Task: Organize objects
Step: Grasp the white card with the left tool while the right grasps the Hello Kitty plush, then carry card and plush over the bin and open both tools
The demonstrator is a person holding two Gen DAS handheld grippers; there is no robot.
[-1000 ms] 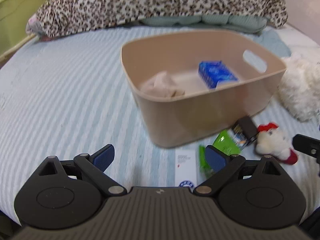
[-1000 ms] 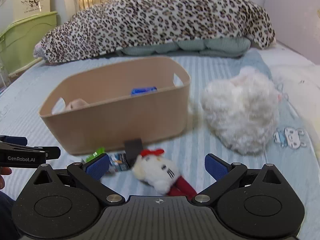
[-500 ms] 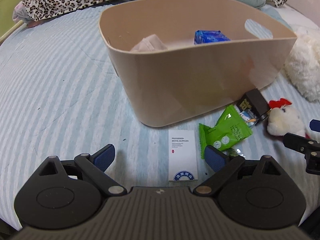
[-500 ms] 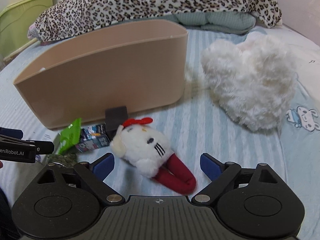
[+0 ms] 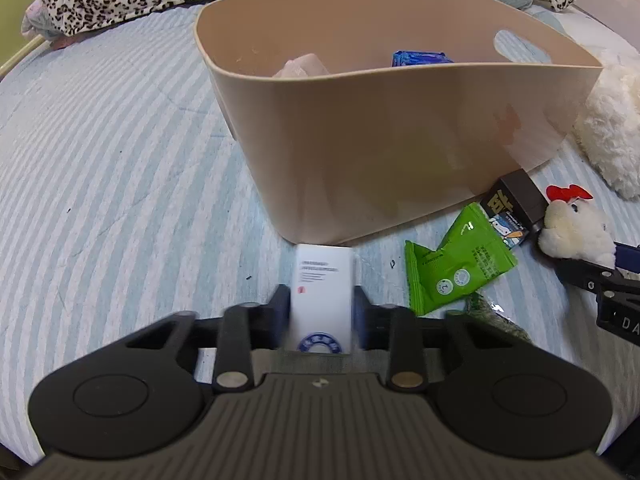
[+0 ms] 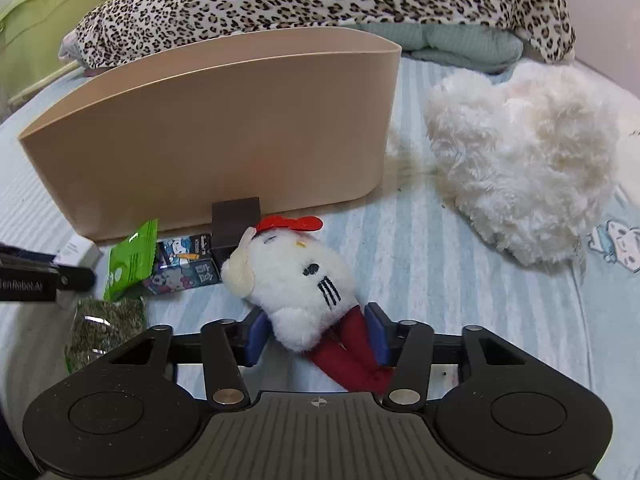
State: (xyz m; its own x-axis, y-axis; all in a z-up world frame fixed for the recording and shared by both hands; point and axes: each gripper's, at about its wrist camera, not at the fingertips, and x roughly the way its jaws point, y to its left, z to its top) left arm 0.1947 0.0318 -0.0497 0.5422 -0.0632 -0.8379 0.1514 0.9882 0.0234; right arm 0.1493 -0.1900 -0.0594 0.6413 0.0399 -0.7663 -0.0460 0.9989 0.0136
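Already binned in the beige tub (image 5: 400,128): blue packet (image 5: 420,57) and pinkish bundle (image 5: 302,66). Left tongs (image 5: 320,312) pinching the white box (image 5: 322,288) on the bed (image 5: 100,160); right tongs (image 6: 316,336) clamped on the Hello Kitty plush (image 6: 296,280). Outside yet: green sachet (image 5: 456,264), small carton (image 6: 184,268), fluffy white toy (image 6: 520,160).

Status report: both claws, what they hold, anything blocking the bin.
Left claw shut on white box. Right claw shut on plush toy. Beige bin ahead, open top, nothing blocking.
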